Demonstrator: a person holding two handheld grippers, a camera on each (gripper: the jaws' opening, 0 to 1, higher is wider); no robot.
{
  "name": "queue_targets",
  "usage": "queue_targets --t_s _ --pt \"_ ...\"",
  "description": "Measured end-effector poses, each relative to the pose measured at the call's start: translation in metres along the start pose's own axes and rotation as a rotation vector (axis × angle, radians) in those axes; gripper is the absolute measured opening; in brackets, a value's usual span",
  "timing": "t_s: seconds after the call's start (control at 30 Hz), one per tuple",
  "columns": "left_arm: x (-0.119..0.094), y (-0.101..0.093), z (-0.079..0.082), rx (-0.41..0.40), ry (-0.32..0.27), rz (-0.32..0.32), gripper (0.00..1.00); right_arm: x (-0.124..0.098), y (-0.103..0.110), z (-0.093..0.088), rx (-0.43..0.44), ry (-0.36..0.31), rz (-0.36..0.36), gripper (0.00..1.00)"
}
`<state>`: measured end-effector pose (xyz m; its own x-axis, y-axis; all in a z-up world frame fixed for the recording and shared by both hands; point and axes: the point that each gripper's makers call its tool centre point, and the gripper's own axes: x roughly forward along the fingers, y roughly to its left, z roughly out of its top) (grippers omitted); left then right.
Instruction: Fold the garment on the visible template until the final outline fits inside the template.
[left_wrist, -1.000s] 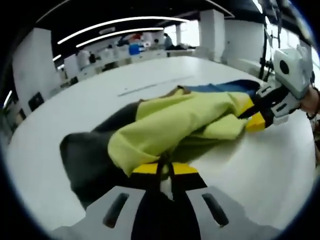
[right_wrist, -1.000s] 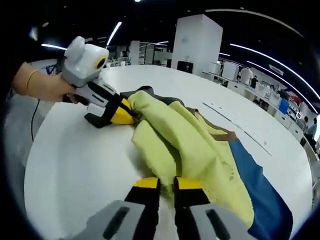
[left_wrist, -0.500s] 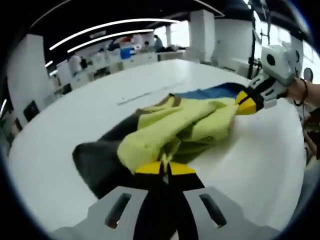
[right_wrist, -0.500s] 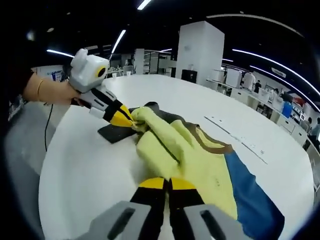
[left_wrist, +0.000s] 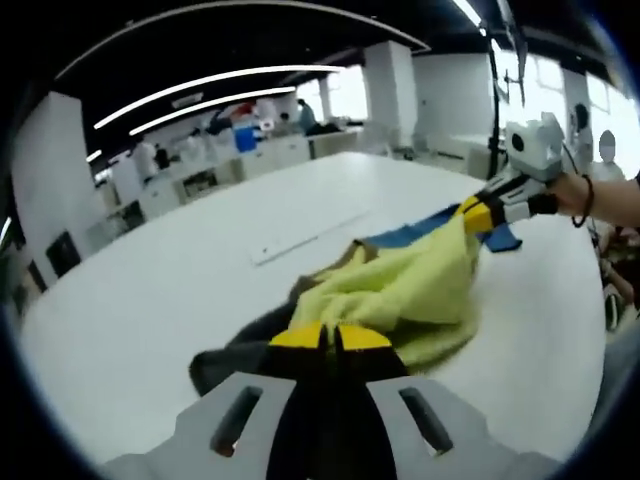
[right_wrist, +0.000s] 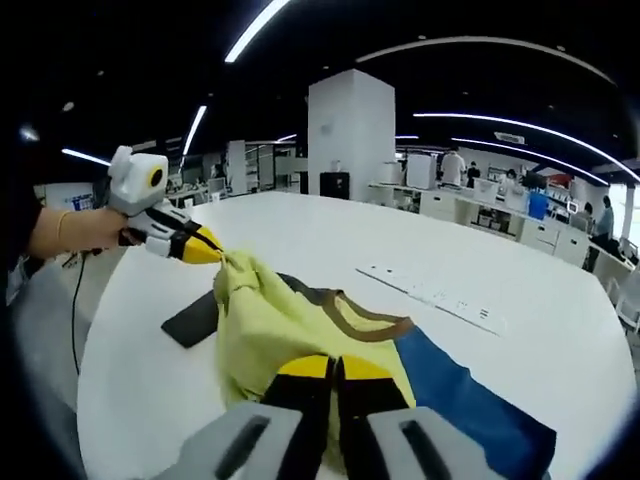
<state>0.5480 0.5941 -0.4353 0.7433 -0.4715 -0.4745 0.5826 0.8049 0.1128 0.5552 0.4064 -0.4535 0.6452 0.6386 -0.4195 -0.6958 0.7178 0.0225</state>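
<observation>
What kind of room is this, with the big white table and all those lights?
Probably an open-plan lab or workshop. Long ceiling light strips run overhead, rows of white benches with people stand behind, and a large white column rises mid-floor. In front, a yellow and blue garment lies on the round white table.

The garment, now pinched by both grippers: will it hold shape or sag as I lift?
Likely floppy: the garment bunches and droops between the left gripper and right gripper. Probably light, since pinched corners carry it. The blue part lying on the table may drag.
</observation>
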Motion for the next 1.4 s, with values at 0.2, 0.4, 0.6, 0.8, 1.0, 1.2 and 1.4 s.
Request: queue_targets --t_s 0.2,0.4,0.6,0.8,1.0,1.2,1.4 --pt "0.027 0.010 0.005 -0.026 -0.017 0.050 0.01 0.013 -0.028 -0.007 0.055 0.021 -0.097 0.00" --pt "0.050 0.016 0.000 -0.058 0.001 0.077 0.01 0.021 -0.051 -0.028 0.013 0.105 -0.197 0.00" --pt "0.068 0.021 -0.015 -0.082 0.039 0.104 0.01 0.029 -0.056 -0.039 0.037 0.133 -0.201 0.00" --pt "0.076 0.028 -0.026 -0.096 0.067 0.122 0.01 0.034 -0.058 -0.051 0.071 0.165 -0.198 0.00" --pt "0.082 0.029 -0.036 -0.099 0.097 0.135 0.01 0.040 -0.056 -0.067 0.093 0.209 -0.189 0.00" --pt "0.081 0.037 -0.046 -0.067 0.143 0.183 0.06 0.040 -0.056 -0.069 0.112 0.215 -0.191 0.00" --pt "0.065 0.038 -0.043 -0.076 0.128 0.195 0.14 0.029 -0.059 -0.067 0.228 0.199 -0.192 0.06"
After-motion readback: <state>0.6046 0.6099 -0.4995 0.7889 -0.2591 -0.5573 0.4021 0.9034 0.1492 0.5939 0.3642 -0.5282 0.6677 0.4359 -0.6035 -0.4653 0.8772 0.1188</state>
